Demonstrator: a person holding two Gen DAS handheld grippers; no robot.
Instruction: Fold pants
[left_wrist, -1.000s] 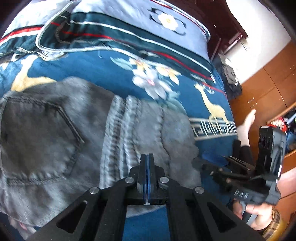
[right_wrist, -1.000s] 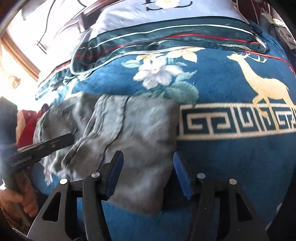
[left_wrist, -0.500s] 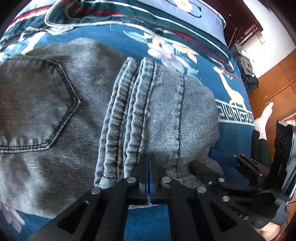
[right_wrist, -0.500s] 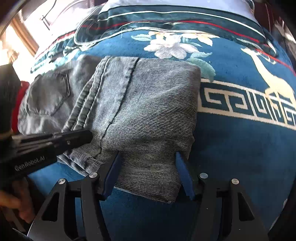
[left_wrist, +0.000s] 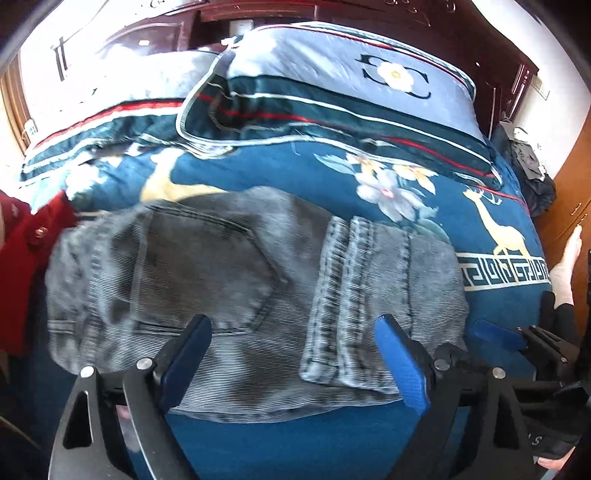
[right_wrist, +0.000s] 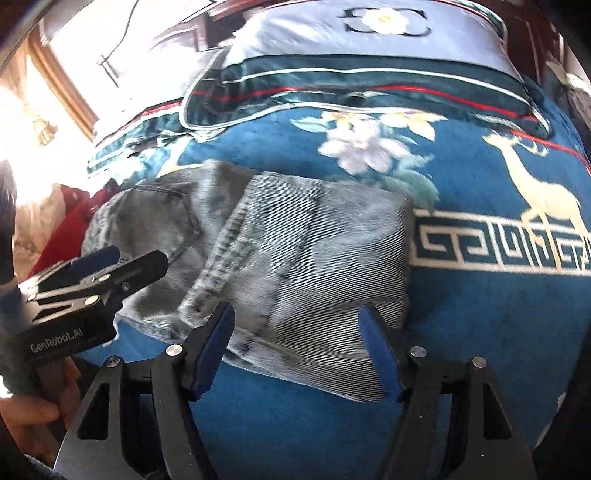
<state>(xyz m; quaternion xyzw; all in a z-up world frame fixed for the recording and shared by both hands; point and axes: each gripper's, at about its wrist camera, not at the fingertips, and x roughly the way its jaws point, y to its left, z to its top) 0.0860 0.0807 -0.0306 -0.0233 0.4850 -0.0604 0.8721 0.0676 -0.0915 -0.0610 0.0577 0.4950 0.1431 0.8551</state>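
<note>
Grey denim pants (left_wrist: 258, 295) lie folded flat, back pocket up, legs doubled over.

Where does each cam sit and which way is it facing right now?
Left wrist: on the left gripper, looking forward past its spread fingers over the folded jeans toward the pillows; the right gripper shows at right.
Right wrist: on the right gripper, fingers also spread, facing the same jeans; the left gripper and a hand show at left.
Shared: the jeans, the blue deer blanket, the pillows, and each other's gripper.
</note>
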